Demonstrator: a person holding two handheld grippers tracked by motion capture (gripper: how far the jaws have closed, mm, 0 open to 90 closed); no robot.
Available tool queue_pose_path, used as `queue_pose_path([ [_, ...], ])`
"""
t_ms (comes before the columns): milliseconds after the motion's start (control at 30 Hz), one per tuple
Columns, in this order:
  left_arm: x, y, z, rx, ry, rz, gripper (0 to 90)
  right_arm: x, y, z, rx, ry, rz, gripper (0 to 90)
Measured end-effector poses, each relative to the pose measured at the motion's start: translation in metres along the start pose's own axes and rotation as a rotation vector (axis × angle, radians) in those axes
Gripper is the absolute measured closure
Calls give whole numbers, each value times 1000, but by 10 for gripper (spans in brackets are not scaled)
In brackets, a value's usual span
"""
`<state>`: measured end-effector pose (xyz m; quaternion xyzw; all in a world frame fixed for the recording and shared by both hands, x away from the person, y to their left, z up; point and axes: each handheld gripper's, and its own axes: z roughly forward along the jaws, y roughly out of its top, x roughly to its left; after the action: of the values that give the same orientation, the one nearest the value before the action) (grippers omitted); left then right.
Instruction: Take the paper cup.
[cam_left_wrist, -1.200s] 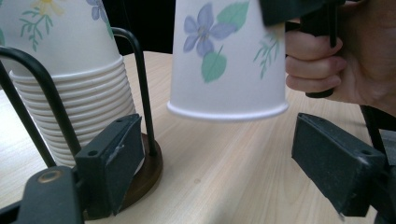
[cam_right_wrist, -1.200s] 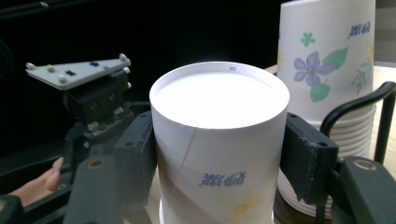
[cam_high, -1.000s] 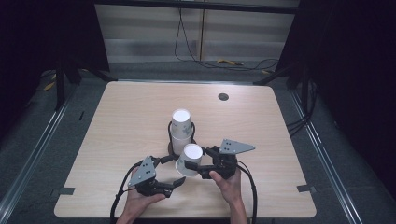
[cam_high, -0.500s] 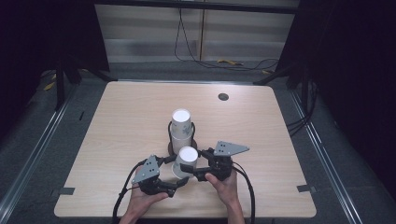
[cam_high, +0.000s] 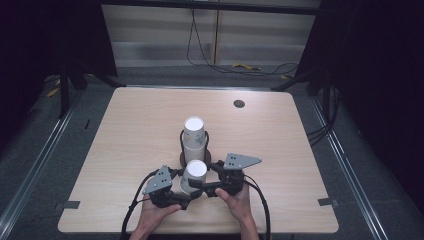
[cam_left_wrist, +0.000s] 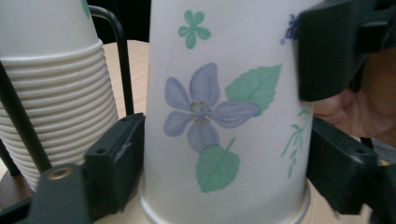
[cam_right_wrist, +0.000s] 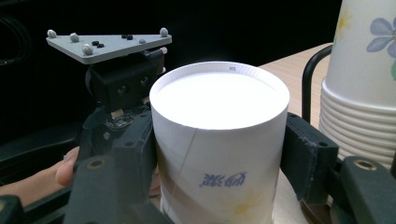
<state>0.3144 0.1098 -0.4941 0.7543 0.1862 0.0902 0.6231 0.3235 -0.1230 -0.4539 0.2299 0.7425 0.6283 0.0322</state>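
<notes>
An upturned white paper cup (cam_high: 195, 175) with flower prints stands near the table's front edge. My right gripper (cam_high: 200, 184) is shut on its upper part; in the right gripper view its pads (cam_right_wrist: 306, 158) press both sides of the cup (cam_right_wrist: 219, 140). My left gripper (cam_high: 181, 186) comes from the left. Its jaws have just been closing and now bear on the cup (cam_left_wrist: 219, 116) low down near the rim, with a pad (cam_left_wrist: 116, 163) against its side. The right gripper's jaw (cam_left_wrist: 327, 51) shows higher on the cup.
Just behind stands a stack of upturned paper cups (cam_high: 195, 135) in a black wire holder (cam_high: 181, 145), close beside the held cup (cam_left_wrist: 51, 93). A round grommet (cam_high: 239, 104) sits at the far side of the wooden table (cam_high: 300, 140).
My right gripper has carried the cup a little left and nearer the front edge. The cup now sits between my left gripper's jaws, which have closed on it.
</notes>
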Motion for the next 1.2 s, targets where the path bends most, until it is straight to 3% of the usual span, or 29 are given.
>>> queue_pose_path([
  [300, -1, -1, -1, 3, 2, 30, 287, -1, -1, 0, 4, -1, 6, 309],
  [633, 1, 0, -3, 16, -3, 23, 290, -2, 1, -3, -36, -26, 19, 205],
  [1200, 9, 3, -10, 74, 3, 17, 288, -3, 2, -13, -67, -38, 32, 192],
])
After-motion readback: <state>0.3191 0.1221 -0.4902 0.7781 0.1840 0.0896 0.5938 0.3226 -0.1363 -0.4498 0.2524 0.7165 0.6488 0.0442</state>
